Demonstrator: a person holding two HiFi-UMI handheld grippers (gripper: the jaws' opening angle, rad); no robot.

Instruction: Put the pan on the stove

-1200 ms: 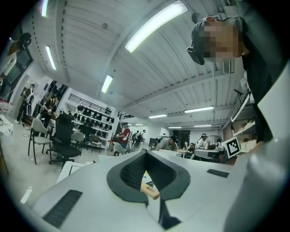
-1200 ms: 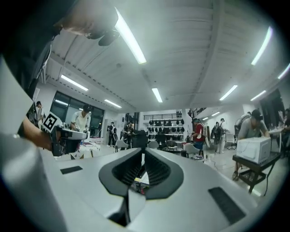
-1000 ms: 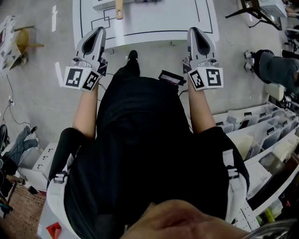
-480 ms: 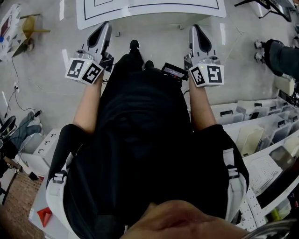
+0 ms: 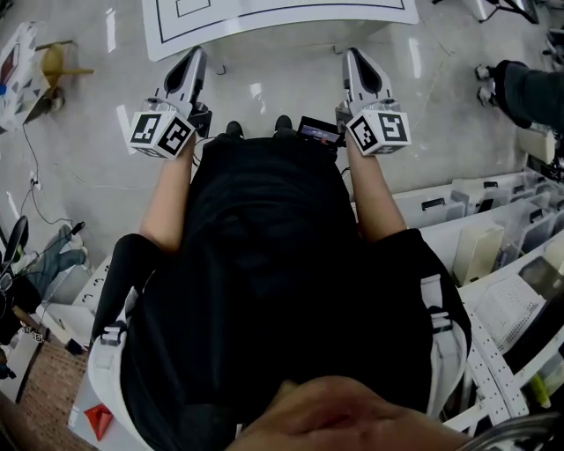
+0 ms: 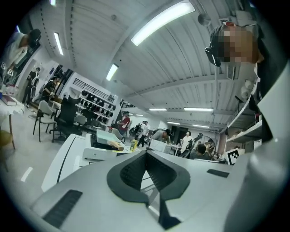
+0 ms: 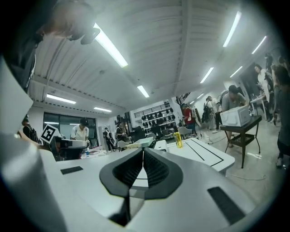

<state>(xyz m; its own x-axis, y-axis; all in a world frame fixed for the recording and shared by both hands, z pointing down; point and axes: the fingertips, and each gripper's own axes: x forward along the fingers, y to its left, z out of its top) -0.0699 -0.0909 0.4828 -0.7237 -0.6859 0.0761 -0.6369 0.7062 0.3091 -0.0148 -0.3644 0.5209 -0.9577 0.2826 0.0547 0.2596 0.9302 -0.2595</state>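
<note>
Both grippers are held out in front of the person's body, above the floor and short of the white table (image 5: 264,22). My left gripper (image 5: 196,55) is shut with nothing between its pads. My right gripper (image 5: 352,55) is shut and empty too. In the left gripper view the shut left gripper (image 6: 146,154) points at the table (image 6: 68,158), where a white flat appliance (image 6: 102,153) carries a tan, handle-like thing (image 6: 116,146). A yellow bottle (image 6: 133,145) stands behind it. The right gripper view shows the shut right gripper (image 7: 143,152), the table (image 7: 204,156) and the bottle (image 7: 178,139). No pan body is visible.
Grey bins and shelves (image 5: 493,229) stand at the person's right. A seated person's leg (image 5: 529,88) shows at the far right. Cables and boxes (image 5: 53,264) lie on the floor to the left. A small stand with a white box (image 7: 238,120) is right of the table. Several people fill the room behind.
The table has slid toward the top edge of the head view, and the wooden handle on it has left the view. Both grippers stay in front, shut.
</note>
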